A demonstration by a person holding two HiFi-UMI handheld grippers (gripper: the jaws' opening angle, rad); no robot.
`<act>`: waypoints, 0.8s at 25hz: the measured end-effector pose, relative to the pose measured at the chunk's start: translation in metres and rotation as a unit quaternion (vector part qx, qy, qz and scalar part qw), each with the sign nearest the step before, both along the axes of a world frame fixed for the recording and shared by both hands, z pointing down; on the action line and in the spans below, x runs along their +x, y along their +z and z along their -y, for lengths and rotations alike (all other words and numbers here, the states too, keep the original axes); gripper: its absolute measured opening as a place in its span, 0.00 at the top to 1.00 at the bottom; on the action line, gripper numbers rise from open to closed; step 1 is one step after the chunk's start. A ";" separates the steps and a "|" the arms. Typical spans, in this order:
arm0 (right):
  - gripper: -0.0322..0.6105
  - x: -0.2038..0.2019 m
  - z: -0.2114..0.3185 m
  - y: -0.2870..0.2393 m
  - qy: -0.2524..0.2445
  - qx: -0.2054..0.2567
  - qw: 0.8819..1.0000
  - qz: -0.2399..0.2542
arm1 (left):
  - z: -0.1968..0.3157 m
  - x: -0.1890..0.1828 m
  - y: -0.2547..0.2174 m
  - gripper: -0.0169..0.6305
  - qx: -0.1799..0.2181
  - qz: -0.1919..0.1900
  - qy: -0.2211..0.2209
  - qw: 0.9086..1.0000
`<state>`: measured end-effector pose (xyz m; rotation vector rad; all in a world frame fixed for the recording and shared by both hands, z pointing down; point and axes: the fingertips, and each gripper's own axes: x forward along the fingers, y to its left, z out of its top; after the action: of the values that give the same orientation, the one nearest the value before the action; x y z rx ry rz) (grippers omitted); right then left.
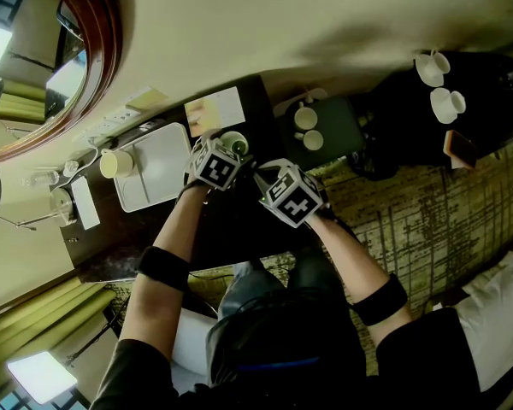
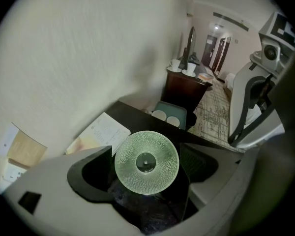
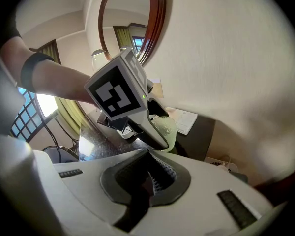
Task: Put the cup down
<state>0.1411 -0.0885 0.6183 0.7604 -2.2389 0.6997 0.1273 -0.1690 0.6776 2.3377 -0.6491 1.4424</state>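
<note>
Cup (image 2: 146,162): round, green dimpled glass, at the wall-side edge of the dark glossy table (image 2: 137,116); contact with tabletop unclear.
Left gripper (image 1: 229,150): jaws spread wide, cup between them, pads just beside its wall.
Right gripper (image 3: 150,178): jaws closed together, nothing between.
Room: flat white tray (image 1: 158,165) left of cup; paper leaflet (image 1: 215,110) nearer the wall.

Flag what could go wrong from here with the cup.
1. The left claw stands open round the cup; a sideways pull-out would likely tip it. Lift straight back.
2. Whether the cup rests flat on the desk can't be seen; if not, it may drop or wobble.
3. The shut right claw hangs close beside; any move towards the cup could knock it.
</note>
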 end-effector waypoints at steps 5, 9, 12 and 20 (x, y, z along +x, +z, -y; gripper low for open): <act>0.94 0.000 -0.004 -0.009 0.002 0.007 1.000 -0.001 | -0.014 -0.002 -0.027 0.31 0.005 -0.006 0.013 1.000; 0.94 -0.004 -0.007 -0.023 0.009 0.014 1.000 -0.001 | -0.026 -0.013 -0.055 0.31 0.034 -0.023 0.008 0.999; 0.94 -0.009 -0.012 -0.035 0.014 0.020 1.000 0.004 | -0.042 -0.023 -0.078 0.31 0.046 -0.040 -0.002 0.998; 0.94 -0.021 -0.032 -0.046 0.039 0.022 0.999 0.001 | -0.075 -0.069 -0.133 0.66 0.092 -0.089 -0.053 0.990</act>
<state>0.1201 -0.0561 0.5727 0.8725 -2.2430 0.6907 0.0587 -0.0941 0.5449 2.4915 -0.8750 1.1566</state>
